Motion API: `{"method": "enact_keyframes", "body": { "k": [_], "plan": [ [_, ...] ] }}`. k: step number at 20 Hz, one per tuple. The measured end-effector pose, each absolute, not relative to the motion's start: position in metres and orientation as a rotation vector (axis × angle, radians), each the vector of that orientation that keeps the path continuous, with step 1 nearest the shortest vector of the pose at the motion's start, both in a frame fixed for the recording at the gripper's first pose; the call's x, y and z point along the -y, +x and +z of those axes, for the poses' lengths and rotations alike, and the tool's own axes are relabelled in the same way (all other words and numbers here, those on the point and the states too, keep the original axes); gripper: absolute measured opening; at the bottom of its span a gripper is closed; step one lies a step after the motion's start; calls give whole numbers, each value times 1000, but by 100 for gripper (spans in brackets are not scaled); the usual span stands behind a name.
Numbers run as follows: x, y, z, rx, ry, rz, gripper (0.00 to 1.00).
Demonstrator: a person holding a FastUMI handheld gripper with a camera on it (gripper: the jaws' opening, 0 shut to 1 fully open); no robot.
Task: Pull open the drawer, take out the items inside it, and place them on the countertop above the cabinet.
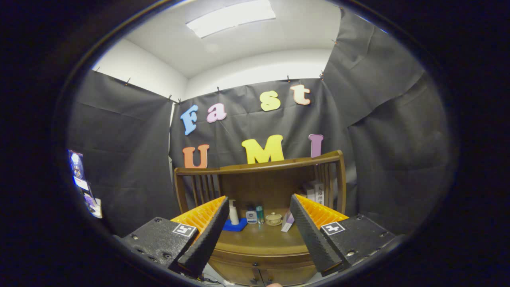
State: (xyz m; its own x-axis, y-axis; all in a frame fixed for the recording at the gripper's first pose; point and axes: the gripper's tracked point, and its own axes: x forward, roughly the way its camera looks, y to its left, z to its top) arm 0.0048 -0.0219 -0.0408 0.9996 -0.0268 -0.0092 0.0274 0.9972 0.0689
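Drawer [255, 261] shut, under countertop [263, 239], just beyond tongs [259, 239], spread wide, holding nothing

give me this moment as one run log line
gripper: open, holding nothing | cabinet: beyond fingers | drawer: not yet reached | countertop: bottle, cup

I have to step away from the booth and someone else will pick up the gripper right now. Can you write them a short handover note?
Gripper: fingers wide open, holding nothing, raised in front of the wooden cabinet.
Countertop: seen between the fingers. At its back stand a white bottle on a blue cloth, a small jar, a teal bottle, a small lidded cup and a pale box.
Drawer: its front lies below the countertop edge, low between the fingers; I cannot tell whether it is open.
Done: nothing evident.
Left: pull the drawer open, lift out its items, set them on the countertop.
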Motion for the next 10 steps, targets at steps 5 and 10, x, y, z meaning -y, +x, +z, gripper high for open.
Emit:
{"method": "enact_keyframes", "body": {
  "k": [5, 10],
  "plan": [
    [3, 20, -80, -18, 61, -5, 99],
    [-14, 40, -130, -38, -14, -13, 99]
  ]
}}
